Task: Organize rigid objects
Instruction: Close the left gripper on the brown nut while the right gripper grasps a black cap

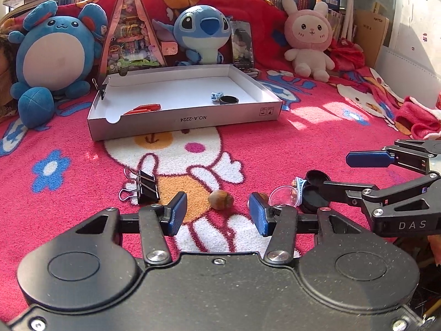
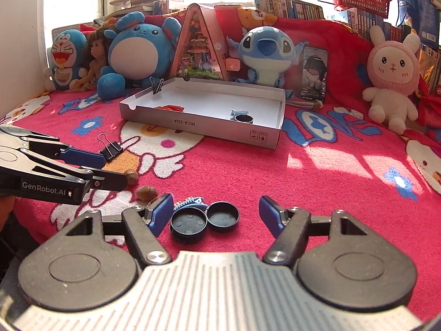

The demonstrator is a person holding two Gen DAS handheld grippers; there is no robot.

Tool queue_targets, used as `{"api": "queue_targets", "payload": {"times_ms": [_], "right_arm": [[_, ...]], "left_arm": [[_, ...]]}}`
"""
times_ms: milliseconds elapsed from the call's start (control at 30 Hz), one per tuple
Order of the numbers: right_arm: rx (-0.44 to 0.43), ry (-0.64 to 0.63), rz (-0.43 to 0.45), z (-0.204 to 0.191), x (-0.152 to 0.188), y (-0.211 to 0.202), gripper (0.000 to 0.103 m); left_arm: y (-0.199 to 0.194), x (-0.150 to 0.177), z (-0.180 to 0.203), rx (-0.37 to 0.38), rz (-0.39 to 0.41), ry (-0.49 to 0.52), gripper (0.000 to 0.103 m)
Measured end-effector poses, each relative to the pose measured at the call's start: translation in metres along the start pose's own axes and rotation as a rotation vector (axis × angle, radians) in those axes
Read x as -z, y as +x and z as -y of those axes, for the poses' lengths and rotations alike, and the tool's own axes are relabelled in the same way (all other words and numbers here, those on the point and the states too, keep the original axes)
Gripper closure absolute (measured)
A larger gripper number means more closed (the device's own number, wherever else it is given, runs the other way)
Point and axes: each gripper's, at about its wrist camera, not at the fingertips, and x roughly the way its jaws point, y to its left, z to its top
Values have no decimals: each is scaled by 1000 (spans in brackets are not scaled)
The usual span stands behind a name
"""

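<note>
A brown hazelnut (image 1: pixel 220 199) lies on the pink blanket between the pads of my left gripper (image 1: pixel 217 209), which is open and not touching it. A second nut (image 2: pixel 146 193) rests to its right, beside a small clear cup (image 1: pixel 285 196). My right gripper (image 2: pixel 215 211) is open around two black round caps (image 2: pixel 188 223) (image 2: pixel 222 216), with a light blue clip (image 2: pixel 190 202) just behind them. A black binder clip (image 1: pixel 146 187) sits left of the left gripper. The shallow white box (image 1: pixel 193 122) stands further back.
The box holds a red item (image 1: pixel 143 108), a black ring (image 1: pixel 228 99) and a small blue piece (image 1: pixel 216 95); a binder clip (image 1: pixel 103 88) is clamped on its left wall. Plush toys (image 1: pixel 201 33), a triangular tin (image 1: pixel 129 30) and a phone (image 2: pixel 314 71) line the back.
</note>
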Motion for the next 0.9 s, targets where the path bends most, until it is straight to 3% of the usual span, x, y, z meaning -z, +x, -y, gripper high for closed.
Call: {"api": "queue_targets", "payload": {"times_ms": [200,367,433,500,900], "right_arm": [[-21,-8,-36,-7,9,1,40],[-56,6,-47,-12,12,4,44],[-63,28,-62,-11,12,8,54],[-75,54,-80,-9,11,13,65],[-34,104,-36,-1,3,10,67]], "left_arm": [[17,-2,7,-21,-3,9,62],[28,-1,5,-16,-22,-14,70],[30,-2,5,-24,-23,-15,79],[30,-3,4,-27,-21,-23,80],[22,-9,1,-46,1,-40,81]]}}
